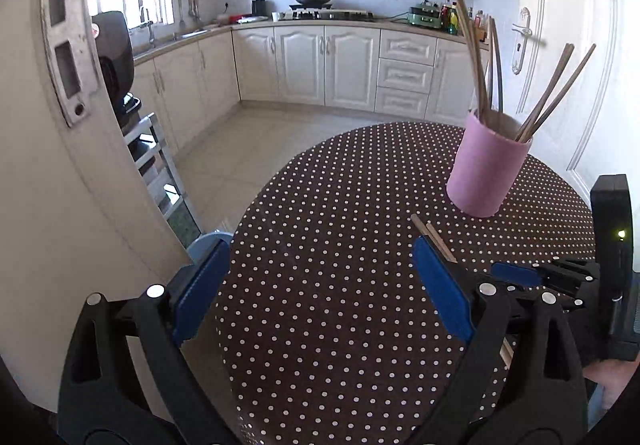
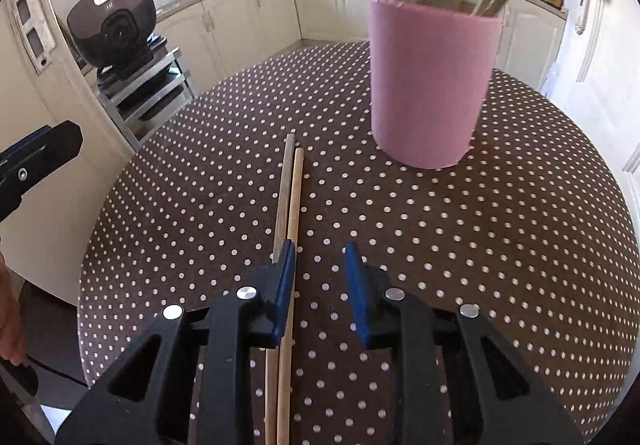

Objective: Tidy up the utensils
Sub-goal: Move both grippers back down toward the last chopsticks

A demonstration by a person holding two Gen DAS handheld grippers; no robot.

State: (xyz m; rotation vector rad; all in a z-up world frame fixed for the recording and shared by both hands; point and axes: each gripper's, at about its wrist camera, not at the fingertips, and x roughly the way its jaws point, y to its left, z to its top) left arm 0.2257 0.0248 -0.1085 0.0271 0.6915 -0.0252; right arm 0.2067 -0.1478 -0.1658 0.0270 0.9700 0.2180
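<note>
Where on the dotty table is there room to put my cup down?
Free: the tablecloth right of the right gripper, below the pink holder. Also left of the two chopsticks. Crowded: between chopsticks and holder.

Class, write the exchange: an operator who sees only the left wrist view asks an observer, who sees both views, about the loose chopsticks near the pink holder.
Operator: My left hand-held gripper hides most of the loose chopsticks. How do they lie?
Observer: Two, side by side on the table, ends short of the pink holder.
Operator: Is the right hand-held gripper shut on them?
Observer: No, it is open; its left finger is over the pair.
</note>
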